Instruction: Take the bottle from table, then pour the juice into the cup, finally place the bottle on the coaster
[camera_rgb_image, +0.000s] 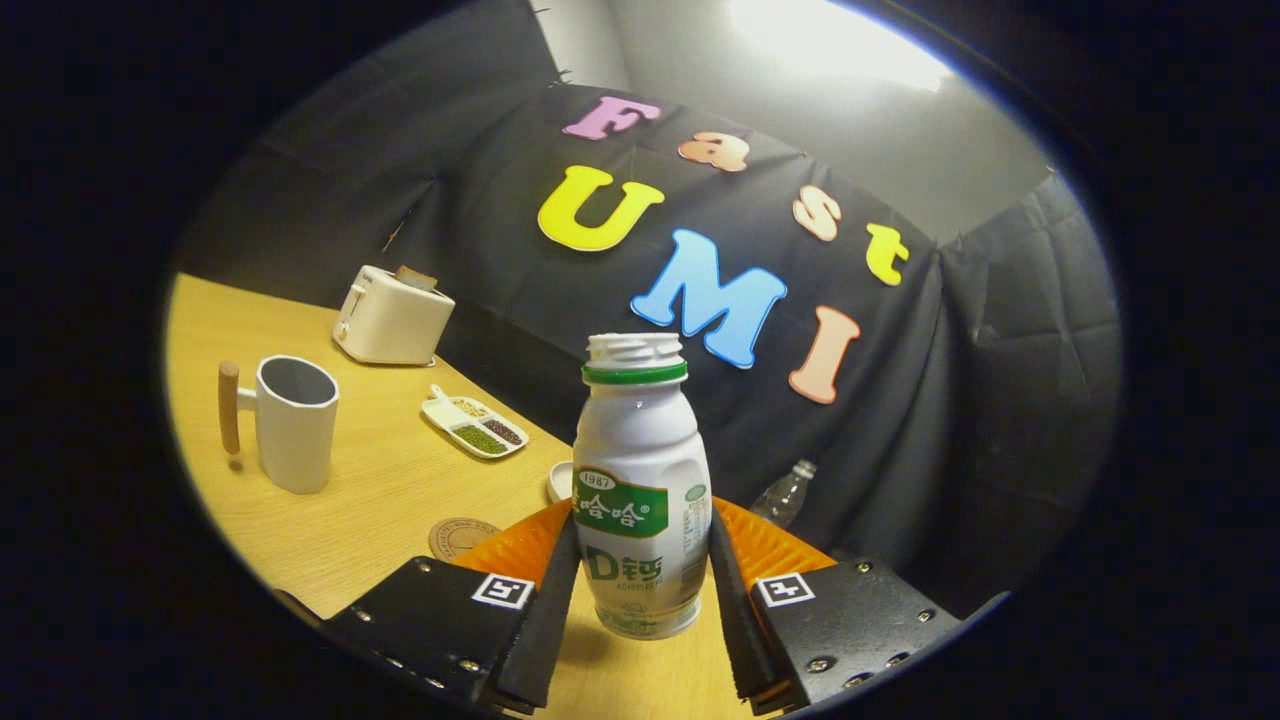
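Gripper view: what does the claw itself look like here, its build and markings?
The claw has two flat fingers on blocky black housings with visible screws. Each housing carries a square black-and-white tag. Ribbed orange parts fan out behind the fingers. No cables are visible.

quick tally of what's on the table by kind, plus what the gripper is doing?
Bottles: 2, white bottle and clear bottle
Cups: 1, cup
Coasters: 1, coaster
Toasters: 1, toaster
Divided dishes: 1, dish
Total: 6
Gripper: fingers flank the white bottle; contact unclear.
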